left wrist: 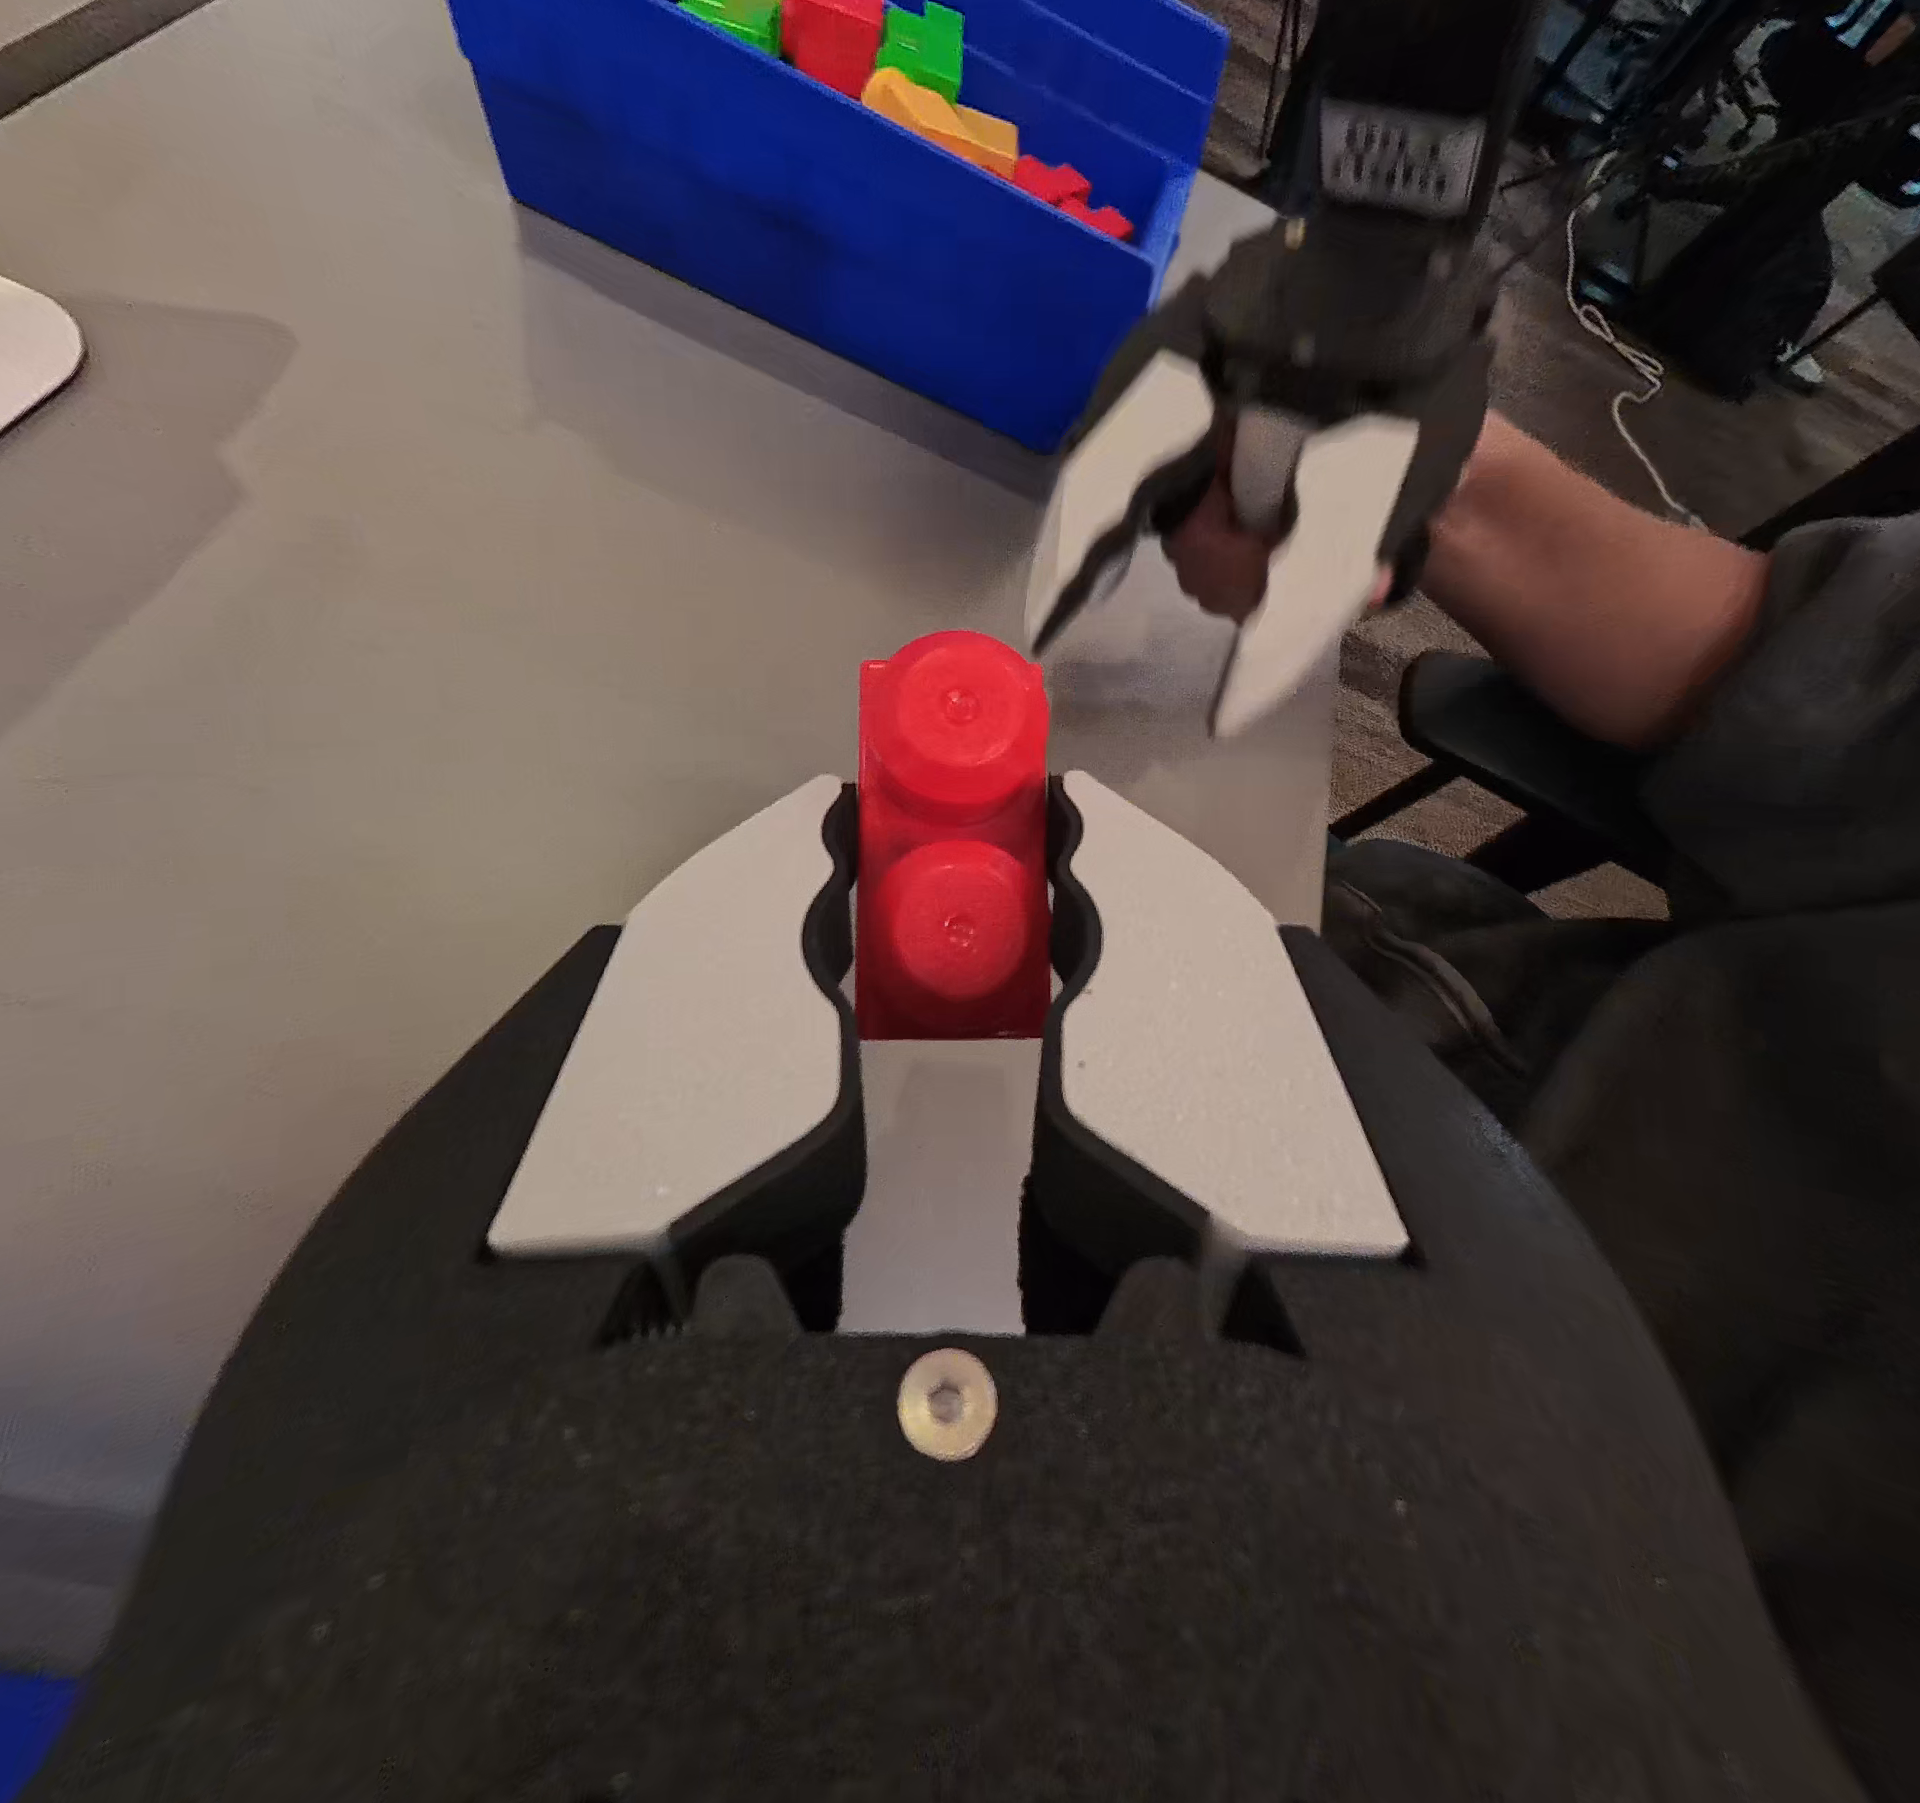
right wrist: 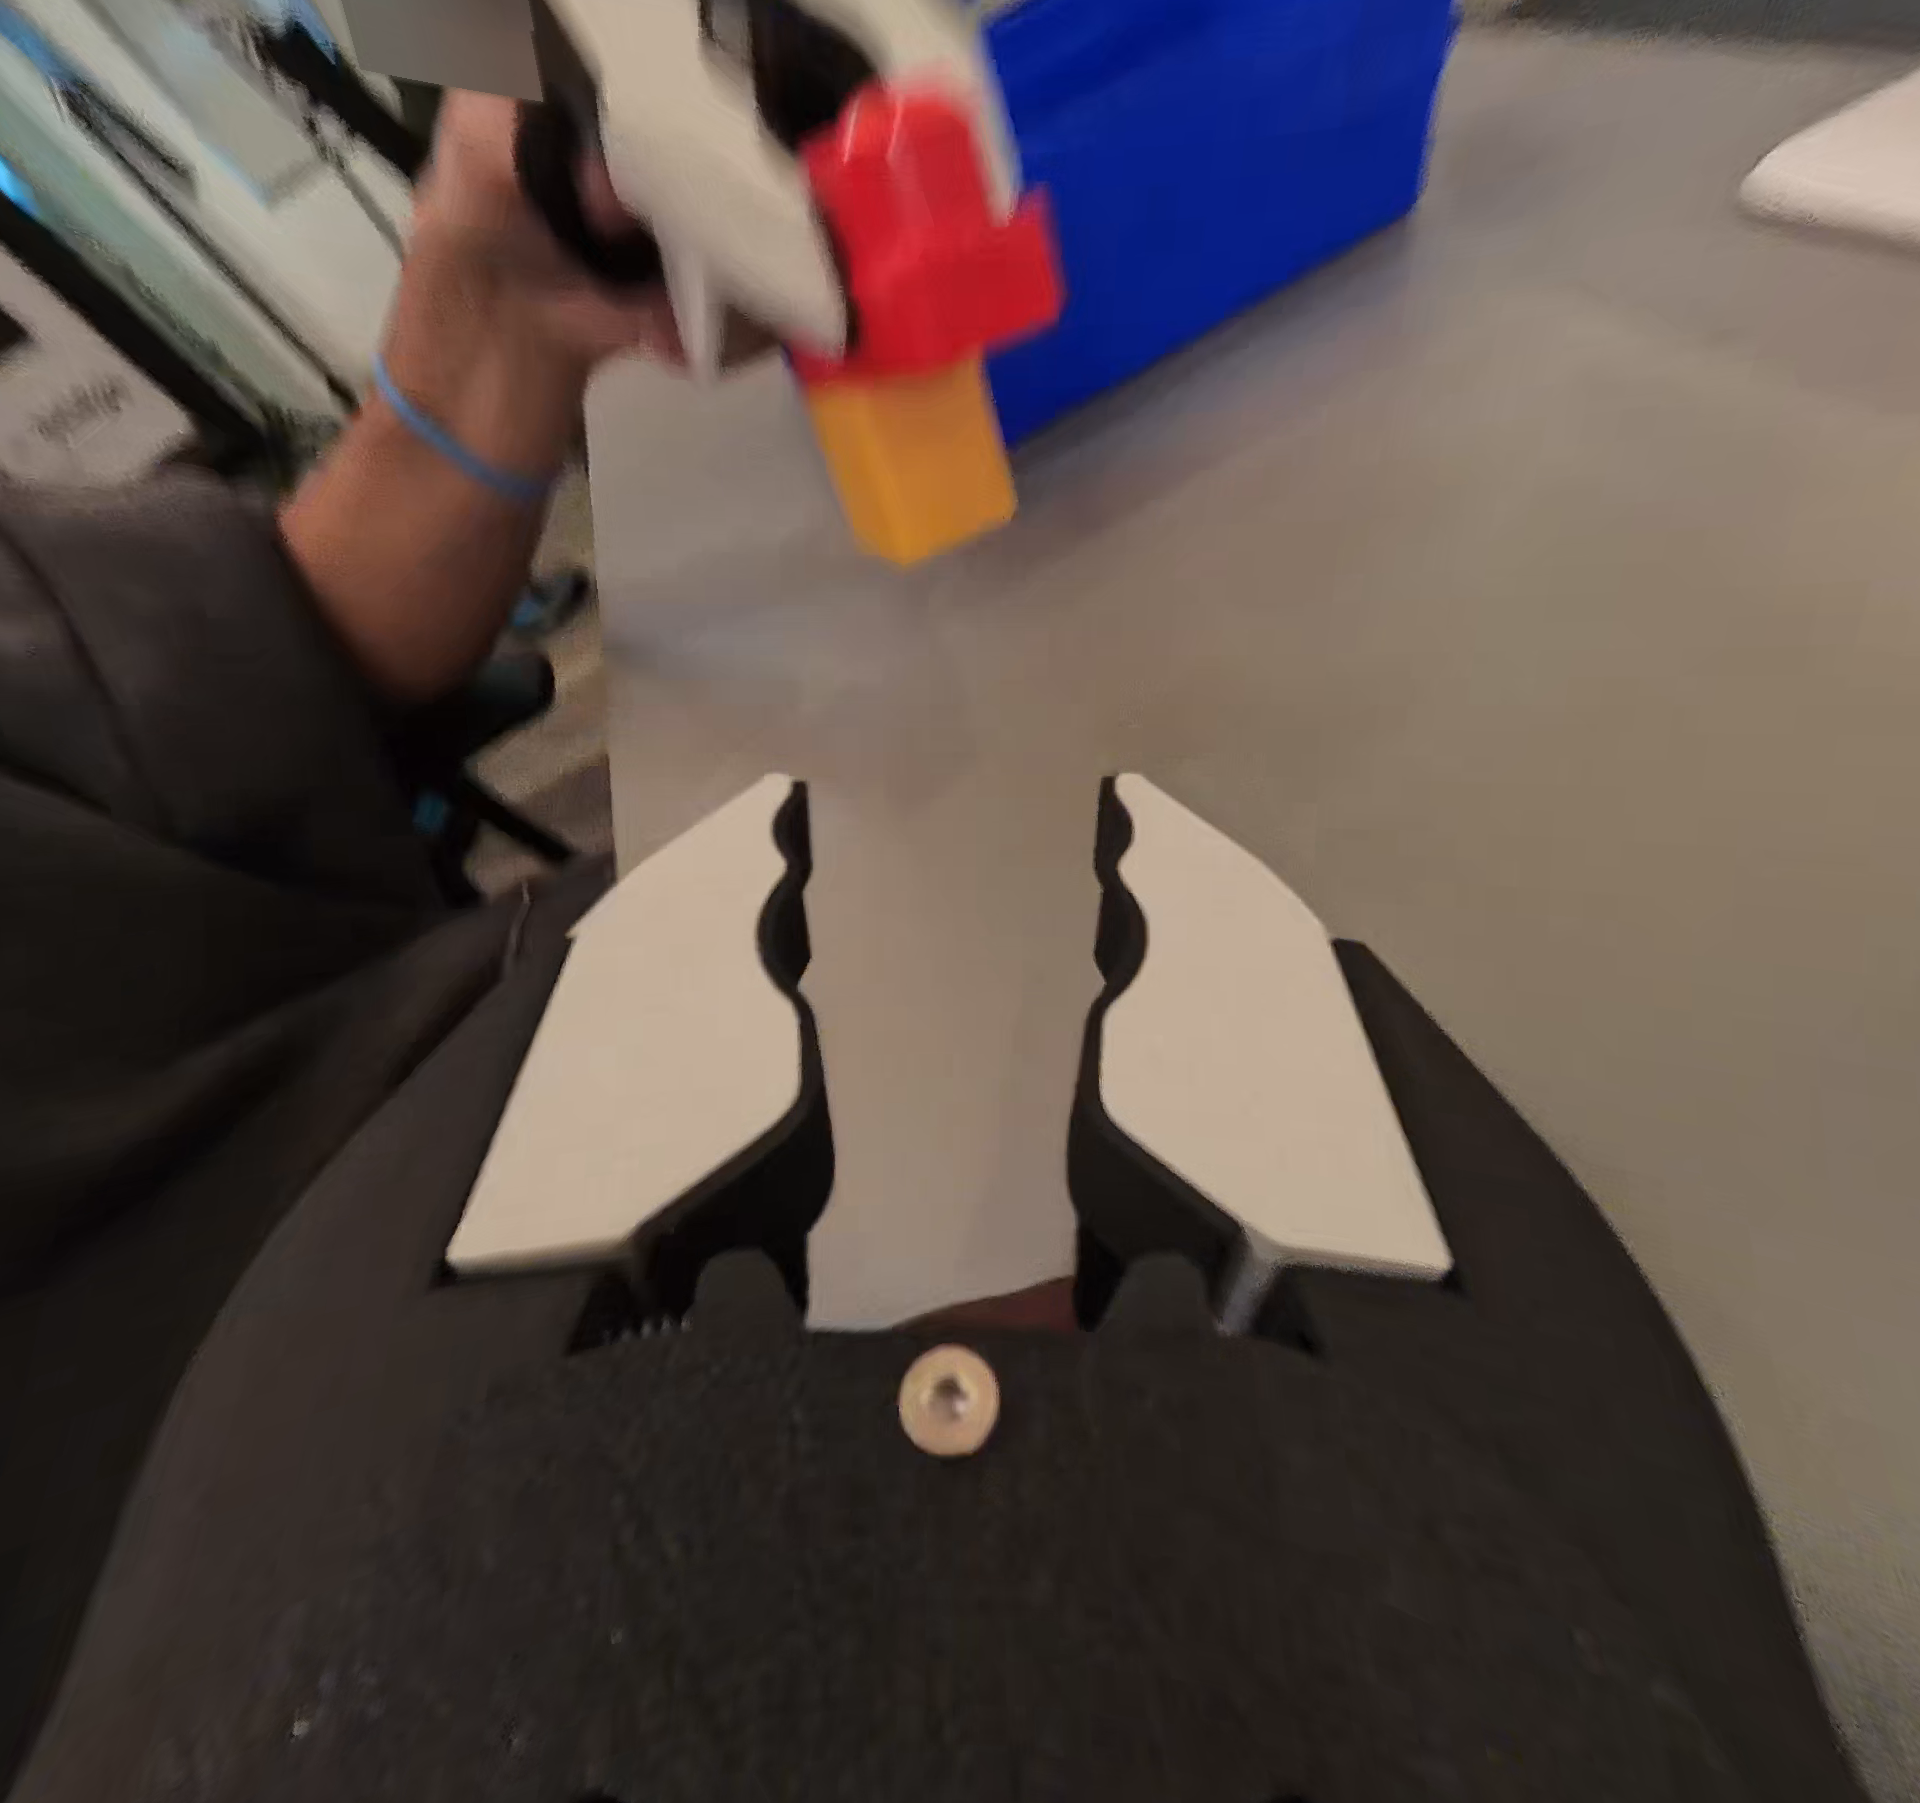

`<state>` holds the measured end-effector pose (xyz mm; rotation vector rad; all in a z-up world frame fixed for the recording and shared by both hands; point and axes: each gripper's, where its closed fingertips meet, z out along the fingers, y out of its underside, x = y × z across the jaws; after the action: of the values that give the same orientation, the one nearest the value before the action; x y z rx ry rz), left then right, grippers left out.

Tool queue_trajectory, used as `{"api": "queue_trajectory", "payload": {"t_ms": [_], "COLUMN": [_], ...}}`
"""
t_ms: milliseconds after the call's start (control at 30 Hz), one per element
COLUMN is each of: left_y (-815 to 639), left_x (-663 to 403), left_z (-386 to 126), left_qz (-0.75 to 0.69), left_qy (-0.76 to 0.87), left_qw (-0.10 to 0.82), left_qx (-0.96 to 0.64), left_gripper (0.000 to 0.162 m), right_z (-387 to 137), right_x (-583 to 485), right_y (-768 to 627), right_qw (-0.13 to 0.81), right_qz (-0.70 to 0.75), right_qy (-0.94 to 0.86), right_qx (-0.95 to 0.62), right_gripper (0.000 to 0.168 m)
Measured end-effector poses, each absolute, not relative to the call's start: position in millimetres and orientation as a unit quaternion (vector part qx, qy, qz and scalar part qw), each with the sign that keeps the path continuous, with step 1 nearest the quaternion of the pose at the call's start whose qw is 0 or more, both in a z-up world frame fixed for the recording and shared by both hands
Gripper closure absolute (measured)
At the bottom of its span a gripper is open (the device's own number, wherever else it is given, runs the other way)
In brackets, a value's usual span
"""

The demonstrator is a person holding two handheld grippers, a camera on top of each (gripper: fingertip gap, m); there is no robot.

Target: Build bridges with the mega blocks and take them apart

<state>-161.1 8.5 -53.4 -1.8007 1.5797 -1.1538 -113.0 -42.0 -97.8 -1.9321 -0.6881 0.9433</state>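
Your left tool [left wrist: 951, 803] is clamped on a red block [left wrist: 951, 849], squeezing it from both sides with the two studs facing the camera. From the right wrist view you can see that same left tool [right wrist: 914, 226] up in the air over the surface, and there's a yellow block [right wrist: 920, 470] stuck to the underside of the red block [right wrist: 925, 236], so you're carrying a two-piece stack. That shot is pretty blurry though, so I can't make out more than that.

Your right tool [right wrist: 951, 797] has its fingers spread apart with nothing between them, just bare surface showing through the gap. In the left wrist view the right tool [left wrist: 1132, 678] hangs just beside the red block, close to it but not touching, tips pointing down.

Grey surface [left wrist: 416, 662] runs under everything. Blue bin [left wrist: 831, 226] sits at the far side of it, well behind the tools, with loose red, green and yellow blocks [left wrist: 852, 39] piled inside. White object [left wrist: 31, 351] pokes in at the left edge, can't tell what it is.
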Motion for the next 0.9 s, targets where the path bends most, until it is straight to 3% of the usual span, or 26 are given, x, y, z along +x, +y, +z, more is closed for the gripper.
{"api": "queue_trajectory", "payload": {"t_ms": [200,333,433,467,767,833,900], "left_y": [11.8,-8.3,-17.4,-16.1,-13.4,-13.0,-4.7], "left_x": [-142.8,-133.9,-134.5,-135.3,-153.7,-161.5,-174.5], "left_z": [-58.1,-47.1,-47.6,-51.3,-81.0,-75.7,-62.1], "left_qz": [-0.432,-0.482,-0.484,-0.470,-0.378,-0.375,-0.377], "left_qy": [0.596,0.633,0.654,0.662,0.724,0.725,0.716], "left_qw": [0.228,0.194,0.184,0.186,0.166,0.166,0.184], "left_qx": [-0.637,-0.574,-0.551,-0.554,-0.553,-0.553,-0.559], "left_gripper": [0.128,0.128,0.128,0.128,0.129,0.129,0.129], "right_z": [-106.6,-98.7,-100.1,-102.8,-129.5,-154.0,-152.3], "right_x": [-147.4,-164.7,-170.7,-171.5,-153.9,-127.5,-116.0], "right_y": [-29.3,-6.7,-3.6,-7.5,-11.8,-4.6,-11.8], "right_qw": [0.457,0.452,0.451,0.447,0.409,0.375,0.369], "right_qz": [0.371,0.396,0.396,0.392,0.279,0.167,0.163], "right_qy": [-0.345,-0.367,-0.383,-0.398,-0.471,-0.498,-0.494], "right_qx": [-0.731,-0.710,-0.703,-0.699,-0.730,-0.764,-0.770], "right_gripper": [0.100,0.100,0.114,0.131,0.132,0.132,0.132]}}
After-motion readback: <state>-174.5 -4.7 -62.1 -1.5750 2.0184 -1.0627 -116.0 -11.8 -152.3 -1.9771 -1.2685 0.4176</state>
